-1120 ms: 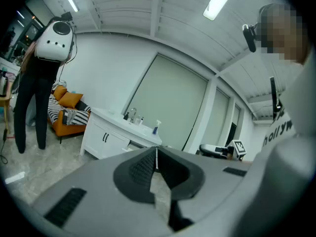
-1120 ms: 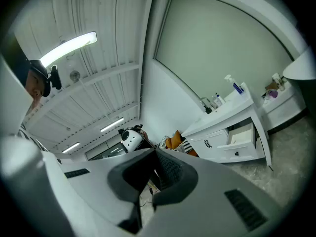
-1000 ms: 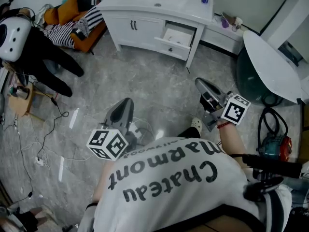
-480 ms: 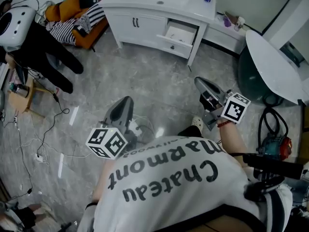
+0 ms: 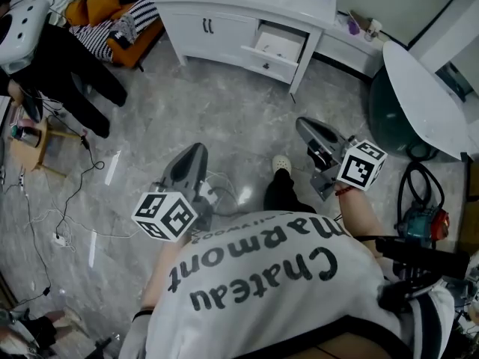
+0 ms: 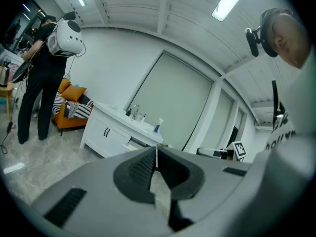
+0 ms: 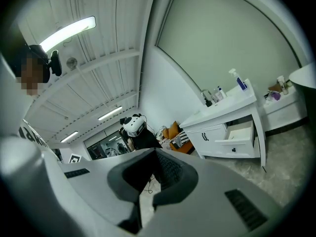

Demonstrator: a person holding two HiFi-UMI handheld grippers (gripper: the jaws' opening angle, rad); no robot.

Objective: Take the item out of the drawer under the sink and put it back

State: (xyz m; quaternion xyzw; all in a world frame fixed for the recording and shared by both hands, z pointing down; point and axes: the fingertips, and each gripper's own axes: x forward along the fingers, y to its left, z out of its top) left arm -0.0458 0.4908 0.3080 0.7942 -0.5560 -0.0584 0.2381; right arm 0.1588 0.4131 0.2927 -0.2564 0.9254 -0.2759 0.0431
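White drawer [image 5: 267,60] stands open well ahead of left hand-held gripper [image 5: 188,161] and right hand-held gripper [image 5: 305,129]; both have jaws together, nothing between them.

White drawer [image 5: 278,45], dark knob on its front, pulled open at the right of the white sink cabinet [image 5: 187,34]

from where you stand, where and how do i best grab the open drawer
Probably by the small dark knob centred on the drawer front, coming straight in from the room side: the drawer stands pulled out of the white cabinet toward you, its front otherwise flat.
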